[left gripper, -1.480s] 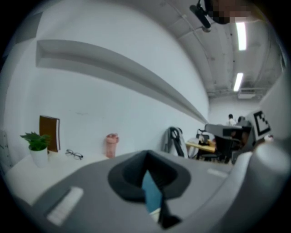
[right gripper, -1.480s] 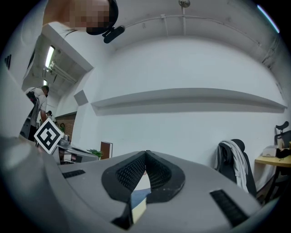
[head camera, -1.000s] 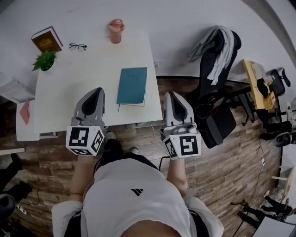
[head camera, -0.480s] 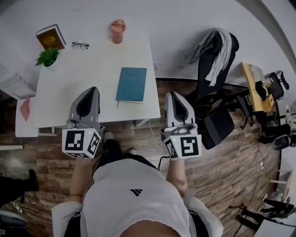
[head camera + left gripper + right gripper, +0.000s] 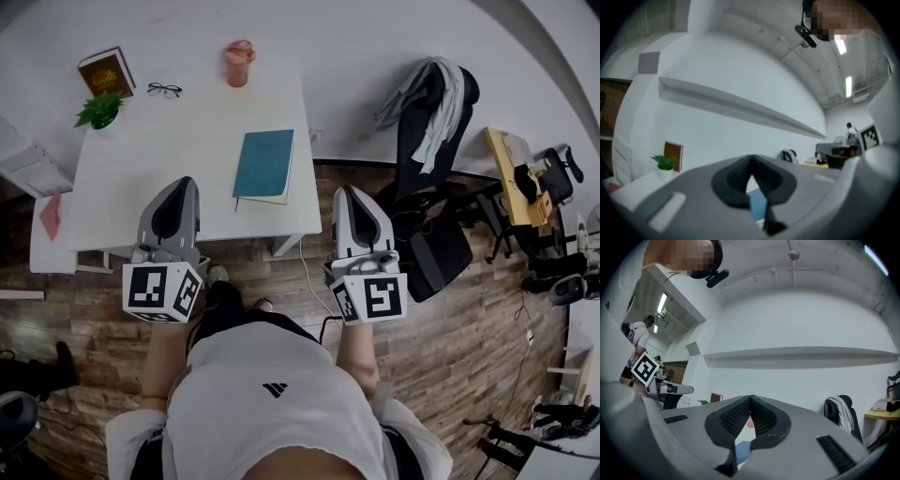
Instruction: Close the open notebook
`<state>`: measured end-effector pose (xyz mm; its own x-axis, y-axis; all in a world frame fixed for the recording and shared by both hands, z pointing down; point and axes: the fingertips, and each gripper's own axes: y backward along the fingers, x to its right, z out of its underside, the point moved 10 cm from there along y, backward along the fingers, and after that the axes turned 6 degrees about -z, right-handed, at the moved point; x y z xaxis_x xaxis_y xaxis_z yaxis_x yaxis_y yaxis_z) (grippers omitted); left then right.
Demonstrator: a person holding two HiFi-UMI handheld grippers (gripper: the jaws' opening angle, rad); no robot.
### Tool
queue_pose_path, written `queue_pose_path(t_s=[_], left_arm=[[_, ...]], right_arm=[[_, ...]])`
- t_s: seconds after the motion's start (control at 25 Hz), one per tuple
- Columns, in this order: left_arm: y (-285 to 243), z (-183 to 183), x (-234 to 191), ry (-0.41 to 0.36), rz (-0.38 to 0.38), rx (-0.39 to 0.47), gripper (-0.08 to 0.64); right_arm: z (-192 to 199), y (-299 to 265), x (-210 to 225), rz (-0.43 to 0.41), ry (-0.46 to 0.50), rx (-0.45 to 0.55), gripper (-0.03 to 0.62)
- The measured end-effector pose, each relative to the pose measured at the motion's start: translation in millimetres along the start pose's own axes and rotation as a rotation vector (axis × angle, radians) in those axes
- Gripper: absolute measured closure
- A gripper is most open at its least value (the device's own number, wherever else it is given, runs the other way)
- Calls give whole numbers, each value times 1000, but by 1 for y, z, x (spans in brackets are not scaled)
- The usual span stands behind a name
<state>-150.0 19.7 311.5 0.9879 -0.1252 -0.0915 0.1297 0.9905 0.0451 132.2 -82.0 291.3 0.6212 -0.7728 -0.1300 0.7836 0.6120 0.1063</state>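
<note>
A teal notebook lies closed and flat on the white table, near its front right corner. Both grippers hover short of the table's front edge, over the wooden floor, pointing level toward the table. My left gripper is to the left of the notebook, jaws shut with nothing between them. My right gripper sits off the table's right corner, jaws together and empty. In the left gripper view the left gripper shows a strip of the notebook under its tips. The right gripper shows the notebook likewise.
At the table's back stand a brown book, a small potted plant, glasses and a pink cup. A black office chair draped with a grey garment stands right of the table. A yellow stand is farther right.
Both grippers have drawn back a little from the table toward the person. The notebook lies closed and has not moved.
</note>
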Motion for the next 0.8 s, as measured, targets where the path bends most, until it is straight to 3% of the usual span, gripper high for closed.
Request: queue_pose_path(t_s=[0.8], left_arm=[[26,-3,14,-24,-5,25,552]], right_arm=[[-7,29,-9,25,33,-5,597]])
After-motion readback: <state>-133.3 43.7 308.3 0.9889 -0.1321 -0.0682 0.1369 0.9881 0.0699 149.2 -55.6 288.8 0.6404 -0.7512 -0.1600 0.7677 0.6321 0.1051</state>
